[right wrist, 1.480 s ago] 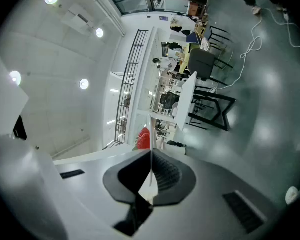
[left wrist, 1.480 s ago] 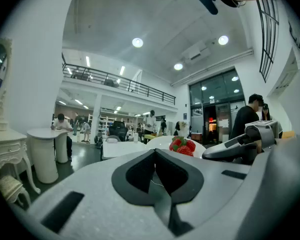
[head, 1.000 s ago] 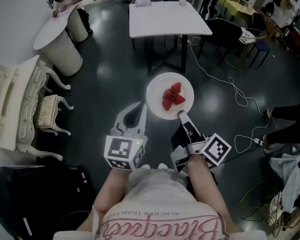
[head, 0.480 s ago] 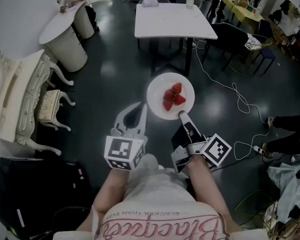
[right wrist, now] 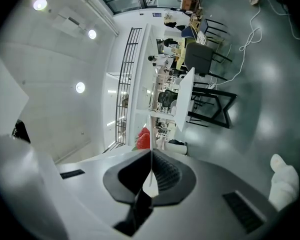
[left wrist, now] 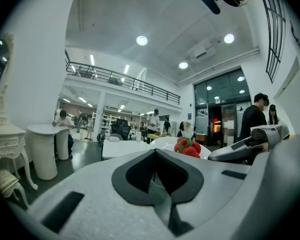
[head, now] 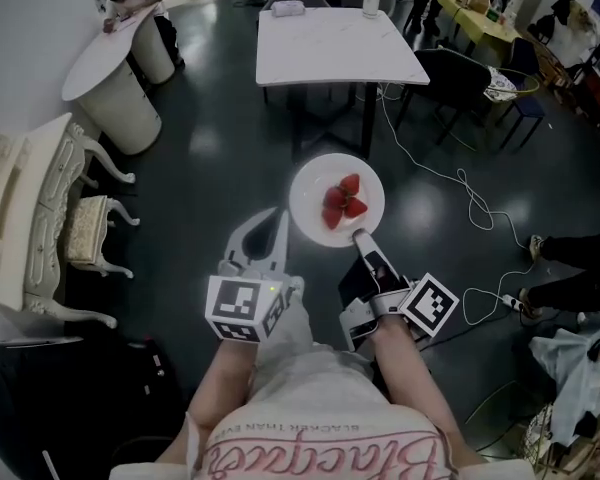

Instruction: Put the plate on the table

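The plate (head: 310, 196), with strawberries (head: 342, 201) on it, is held in the air above the floor (head: 210, 158), short of the table (head: 335, 40). Its near rim is pinched between the jaws of the right gripper (head: 358, 236). The left gripper (head: 277, 218) is seen just beside the plate, jaws pressed together on nothing

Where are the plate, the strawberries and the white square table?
plate (head: 308, 196): head view, bare white part left of the fruit.
strawberries (head: 342, 204): head view, middle of the red pile.
white square table (head: 335, 38): head view, bare middle of its top.
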The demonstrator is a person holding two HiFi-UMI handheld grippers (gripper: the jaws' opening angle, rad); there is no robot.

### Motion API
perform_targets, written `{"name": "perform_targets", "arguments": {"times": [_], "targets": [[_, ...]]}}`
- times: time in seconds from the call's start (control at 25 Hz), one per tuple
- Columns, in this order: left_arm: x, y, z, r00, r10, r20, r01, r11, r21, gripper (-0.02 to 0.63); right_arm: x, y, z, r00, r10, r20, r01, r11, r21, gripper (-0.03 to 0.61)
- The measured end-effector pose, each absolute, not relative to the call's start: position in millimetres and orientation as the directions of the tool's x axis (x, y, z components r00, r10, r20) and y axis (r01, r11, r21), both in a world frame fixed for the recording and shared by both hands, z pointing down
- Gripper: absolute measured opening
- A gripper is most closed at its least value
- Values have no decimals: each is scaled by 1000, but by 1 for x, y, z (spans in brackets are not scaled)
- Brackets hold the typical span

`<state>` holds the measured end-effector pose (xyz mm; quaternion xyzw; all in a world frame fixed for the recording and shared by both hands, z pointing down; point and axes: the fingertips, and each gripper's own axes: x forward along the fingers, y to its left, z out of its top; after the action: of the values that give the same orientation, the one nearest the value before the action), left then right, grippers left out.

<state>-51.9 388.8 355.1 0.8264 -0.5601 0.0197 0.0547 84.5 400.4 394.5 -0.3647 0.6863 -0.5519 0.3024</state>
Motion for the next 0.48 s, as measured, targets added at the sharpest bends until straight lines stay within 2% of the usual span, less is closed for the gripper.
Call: {"name": "perform_targets", "arguments": {"times": [0.48], "targets": [[-86, 243, 354, 423, -901, 98, -905, -415, 94, 5, 54, 266, 391, -505, -863, 15, -187, 92, -978, 8]]}}
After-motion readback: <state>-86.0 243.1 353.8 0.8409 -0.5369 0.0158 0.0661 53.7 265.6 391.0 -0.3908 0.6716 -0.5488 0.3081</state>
